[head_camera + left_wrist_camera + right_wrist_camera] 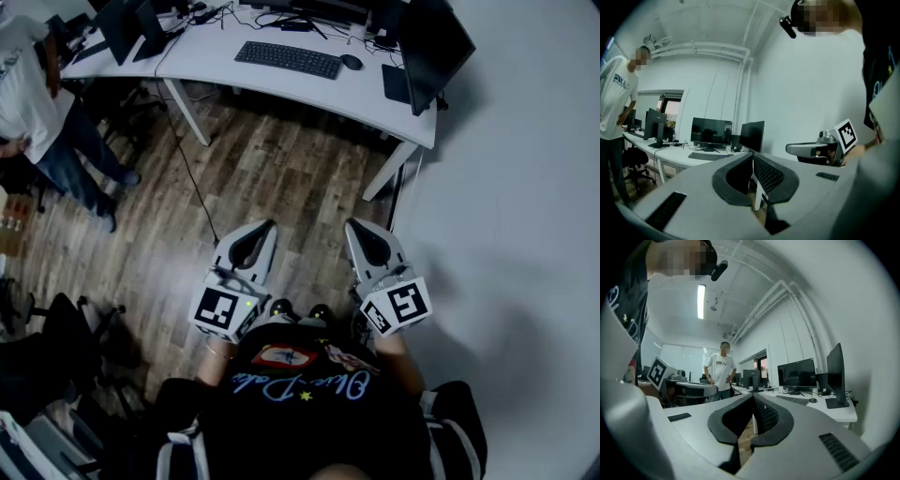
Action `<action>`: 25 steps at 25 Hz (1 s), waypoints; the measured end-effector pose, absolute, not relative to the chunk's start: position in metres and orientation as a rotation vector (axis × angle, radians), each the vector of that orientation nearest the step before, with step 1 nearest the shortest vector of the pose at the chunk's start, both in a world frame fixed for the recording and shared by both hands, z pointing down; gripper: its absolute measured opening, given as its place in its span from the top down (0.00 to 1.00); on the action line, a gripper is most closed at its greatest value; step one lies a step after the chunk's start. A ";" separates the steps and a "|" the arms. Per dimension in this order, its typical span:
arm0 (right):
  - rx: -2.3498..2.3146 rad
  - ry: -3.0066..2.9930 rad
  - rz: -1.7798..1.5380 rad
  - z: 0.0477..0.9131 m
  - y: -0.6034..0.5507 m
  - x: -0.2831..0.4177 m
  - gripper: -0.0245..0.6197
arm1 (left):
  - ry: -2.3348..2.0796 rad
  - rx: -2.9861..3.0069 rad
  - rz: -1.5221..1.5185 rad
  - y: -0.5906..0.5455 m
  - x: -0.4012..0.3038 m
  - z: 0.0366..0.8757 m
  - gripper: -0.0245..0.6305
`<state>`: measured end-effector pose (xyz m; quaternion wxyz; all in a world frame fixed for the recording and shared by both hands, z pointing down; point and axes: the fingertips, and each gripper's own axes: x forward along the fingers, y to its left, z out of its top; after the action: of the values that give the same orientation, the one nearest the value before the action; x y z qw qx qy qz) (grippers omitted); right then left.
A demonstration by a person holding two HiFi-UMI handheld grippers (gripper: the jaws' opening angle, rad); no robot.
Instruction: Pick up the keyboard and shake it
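**Both grippers are staying away from the desk, and the keyboard is lying on it**

A person is standing on the wooden floor (pixel 281 178) and holding a gripper in each hand, close to the body. The left gripper (pixel 269 225) is pointing flat ahead. Its two jaws are pressing together, and nothing is sitting between them. The right gripper (pixel 350 225) is doing the same thing: its jaws are closed tight and it is holding nothing. The two grippers are hanging side by side with a small gap between them.

The keyboard (pixel 288 59) is lying flat on the white desk (pixel 211 58), well ahead of both grippers. Nothing is touching it. A dark mouse (pixel 352 62) is sitting just beside its right end. A dark monitor (pixel 433 47) is standing at the right end of the desk, near the white wall (pixel 525 187). More dark screens are standing at the left end. A black cable (pixel 192 178) is hanging down from the desk and running across the floor.

Another person (pixel 37 103), in a white shirt and jeans, is standing off to the left, beside the desk.
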<state>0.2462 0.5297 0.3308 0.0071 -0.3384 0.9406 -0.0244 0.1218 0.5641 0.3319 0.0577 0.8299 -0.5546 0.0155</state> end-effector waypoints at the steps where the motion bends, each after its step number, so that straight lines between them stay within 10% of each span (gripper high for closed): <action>1: -1.058 2.942 -0.076 0.331 0.530 0.246 0.96 | -1.683 2.515 0.052 0.564 0.121 0.332 0.95; 25: -1.148 2.933 -0.103 0.342 0.523 0.235 0.96 | -1.594 2.554 0.052 0.554 0.106 0.342 0.95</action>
<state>0.2348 0.5227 0.3422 -0.0051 -0.3643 0.9307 -0.0328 0.1064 0.5535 0.3421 0.0653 0.8463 -0.5284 0.0173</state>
